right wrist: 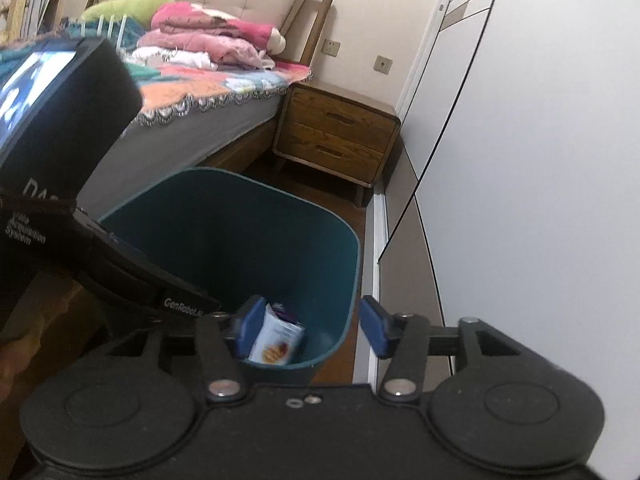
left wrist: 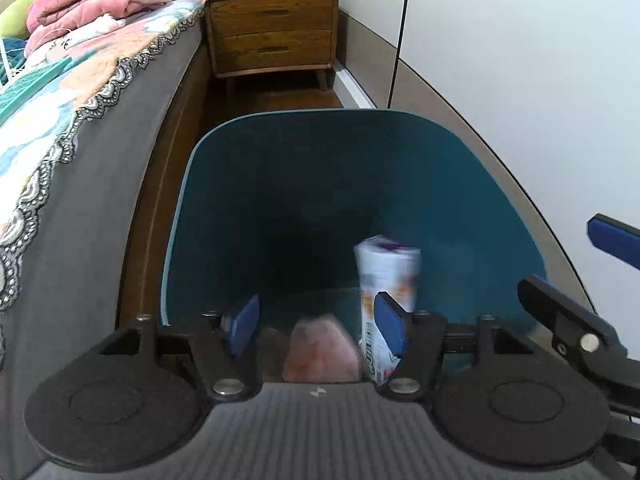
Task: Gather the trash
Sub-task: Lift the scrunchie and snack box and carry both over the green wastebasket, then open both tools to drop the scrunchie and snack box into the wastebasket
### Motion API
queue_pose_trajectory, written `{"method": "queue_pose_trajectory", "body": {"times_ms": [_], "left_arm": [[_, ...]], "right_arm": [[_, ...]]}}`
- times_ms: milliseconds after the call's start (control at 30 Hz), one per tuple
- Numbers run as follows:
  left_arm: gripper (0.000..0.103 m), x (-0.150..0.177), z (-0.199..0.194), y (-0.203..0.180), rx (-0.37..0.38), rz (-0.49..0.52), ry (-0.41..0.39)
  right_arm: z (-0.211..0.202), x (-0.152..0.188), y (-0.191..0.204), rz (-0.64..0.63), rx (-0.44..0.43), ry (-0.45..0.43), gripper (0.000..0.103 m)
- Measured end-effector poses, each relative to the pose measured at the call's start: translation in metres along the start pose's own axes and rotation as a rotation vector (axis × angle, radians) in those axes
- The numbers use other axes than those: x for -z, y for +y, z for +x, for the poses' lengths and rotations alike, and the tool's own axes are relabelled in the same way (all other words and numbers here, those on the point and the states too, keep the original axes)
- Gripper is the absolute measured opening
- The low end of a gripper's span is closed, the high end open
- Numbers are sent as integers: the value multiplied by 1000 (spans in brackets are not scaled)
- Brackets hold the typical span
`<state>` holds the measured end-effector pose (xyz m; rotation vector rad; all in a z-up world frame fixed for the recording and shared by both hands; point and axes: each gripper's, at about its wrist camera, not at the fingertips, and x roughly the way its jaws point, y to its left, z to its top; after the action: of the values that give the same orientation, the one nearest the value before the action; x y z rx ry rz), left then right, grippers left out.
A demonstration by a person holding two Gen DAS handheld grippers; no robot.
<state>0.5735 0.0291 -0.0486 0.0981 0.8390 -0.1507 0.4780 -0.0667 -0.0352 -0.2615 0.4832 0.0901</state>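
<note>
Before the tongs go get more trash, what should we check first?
1. Left tongs empty and open: ok.
2. Right tongs empty and open: ok.
3. Snack packet inside the teal bin: ok.
4. Pink wrapper inside the bin: ok, though blurred.
5. Bin upright with room left: ok.
6. Next trash piece in view: not ok, none shows on the floor.

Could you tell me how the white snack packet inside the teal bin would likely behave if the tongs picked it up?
The snack packet looks like thin printed film, so probably light and crushable. Its glossy surface may slip. It stands leaning in the bin, so a nudge would likely tip it.
</note>
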Motion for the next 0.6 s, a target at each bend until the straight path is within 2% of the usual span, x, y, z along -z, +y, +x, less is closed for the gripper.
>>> {"method": "queue_pose_trajectory", "body": {"times_ms": [267, 600], "left_arm": [[63, 12, -44, -3, -26, 18, -53], [63, 40, -112, -17, -11, 32, -119]], "right_arm": [[-34, 2, -17, 62, -40, -36, 56], [-84, 13, -26, 99, -94, -91, 58]]}}
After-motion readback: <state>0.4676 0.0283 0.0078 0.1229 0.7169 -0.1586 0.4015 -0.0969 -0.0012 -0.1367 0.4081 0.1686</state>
